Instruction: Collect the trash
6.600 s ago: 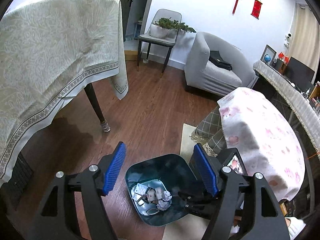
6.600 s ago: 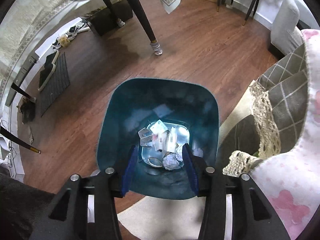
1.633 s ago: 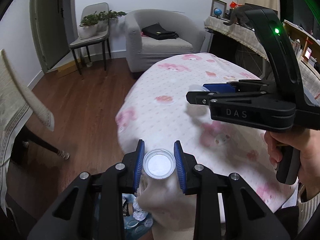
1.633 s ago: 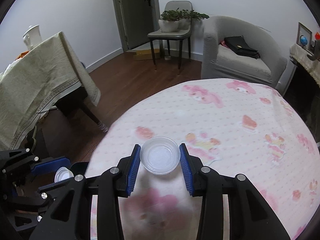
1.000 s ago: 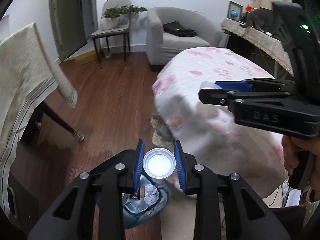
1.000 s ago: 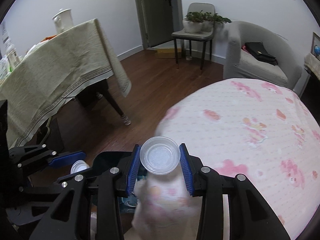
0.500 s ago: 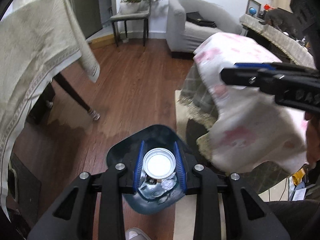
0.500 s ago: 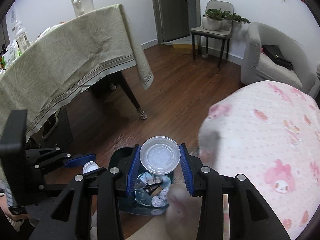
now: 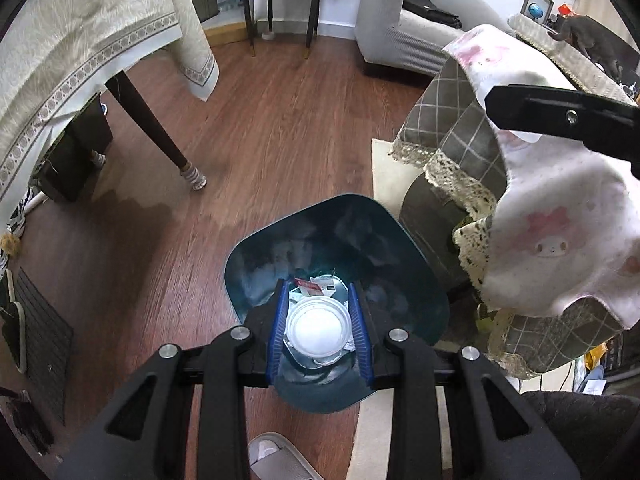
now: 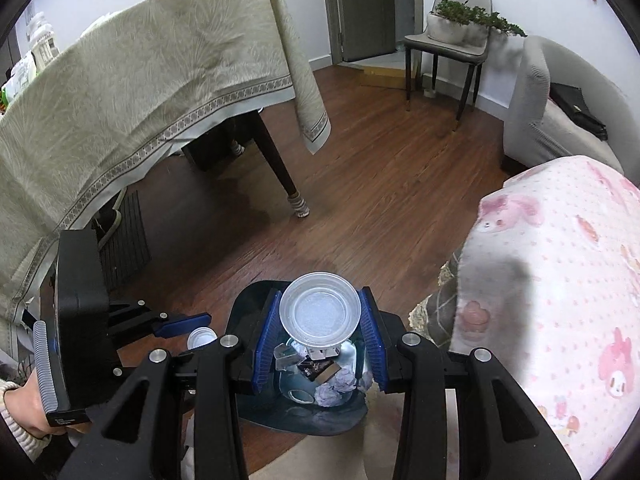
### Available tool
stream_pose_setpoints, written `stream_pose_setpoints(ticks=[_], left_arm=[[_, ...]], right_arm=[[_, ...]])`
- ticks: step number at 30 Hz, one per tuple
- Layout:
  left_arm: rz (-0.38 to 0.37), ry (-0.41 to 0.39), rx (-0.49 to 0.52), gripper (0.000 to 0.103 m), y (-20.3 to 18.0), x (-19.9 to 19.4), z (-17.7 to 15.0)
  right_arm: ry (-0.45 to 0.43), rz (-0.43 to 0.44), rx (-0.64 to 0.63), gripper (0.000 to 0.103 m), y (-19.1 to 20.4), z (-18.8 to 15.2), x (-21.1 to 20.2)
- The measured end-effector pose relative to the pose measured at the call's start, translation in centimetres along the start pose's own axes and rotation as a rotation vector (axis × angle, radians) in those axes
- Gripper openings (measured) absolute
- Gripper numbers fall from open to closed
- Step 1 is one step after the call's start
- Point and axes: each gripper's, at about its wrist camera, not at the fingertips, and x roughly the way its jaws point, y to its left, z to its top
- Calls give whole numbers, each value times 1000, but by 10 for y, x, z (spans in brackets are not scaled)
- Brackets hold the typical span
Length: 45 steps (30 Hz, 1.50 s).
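A dark teal trash bin (image 9: 256, 264) stands on the wood floor with wrappers and crumpled paper (image 10: 334, 390) inside. My left gripper (image 9: 318, 330) is shut on a small clear plastic cup (image 9: 318, 326), held over the bin's opening. My right gripper (image 10: 320, 336) is shut on a wider clear plastic cup (image 10: 318, 314), held higher above the same bin (image 10: 248, 308). The left gripper (image 10: 188, 334) with its small cup (image 10: 200, 337) also shows at the lower left of the right wrist view.
A table with a pink printed cloth (image 10: 560, 280) stands right of the bin, over a grey checked cover (image 9: 452, 128). A dining table with a beige cloth (image 10: 140, 80) and dark leg (image 10: 276, 172) is at the left. A grey armchair (image 9: 400, 40) and chair with plants (image 10: 448, 40) stand behind.
Both grippers have carried their cups from the pink table down toward the bin. The left gripper is now lower, with its cup just over the bin's opening.
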Motion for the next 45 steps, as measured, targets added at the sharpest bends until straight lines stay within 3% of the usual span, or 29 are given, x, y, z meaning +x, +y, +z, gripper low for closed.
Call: stream_pose_setpoints(ticks=[3, 4, 5, 21, 33, 36, 41, 45], left_arm=[[-7, 8, -11, 34, 4, 4, 0], [-7, 8, -14, 43, 6, 5, -1], [-8, 5, -16, 45, 6, 5, -1], [-10, -83, -57, 53, 30, -32, 6], [-6, -206, -85, 78, 35, -77, 23], [-6, -221, -87, 85, 34, -82, 25], [64, -272, -75, 94, 29, -91, 28], [60, -300, -84, 95, 27, -99, 32]], right_arm=[[18, 2, -2, 40, 3, 0, 9], [22, 1, -2, 40, 4, 0, 11], [27, -1, -1, 40, 4, -1, 14], [156, 2, -23, 40, 19, -18, 65], [296, -25, -43, 40, 17, -48, 99], [321, -28, -54, 54, 16, -53, 102], [315, -29, -58, 55, 14, -53, 95], [271, -22, -51, 55, 13, -50, 83]])
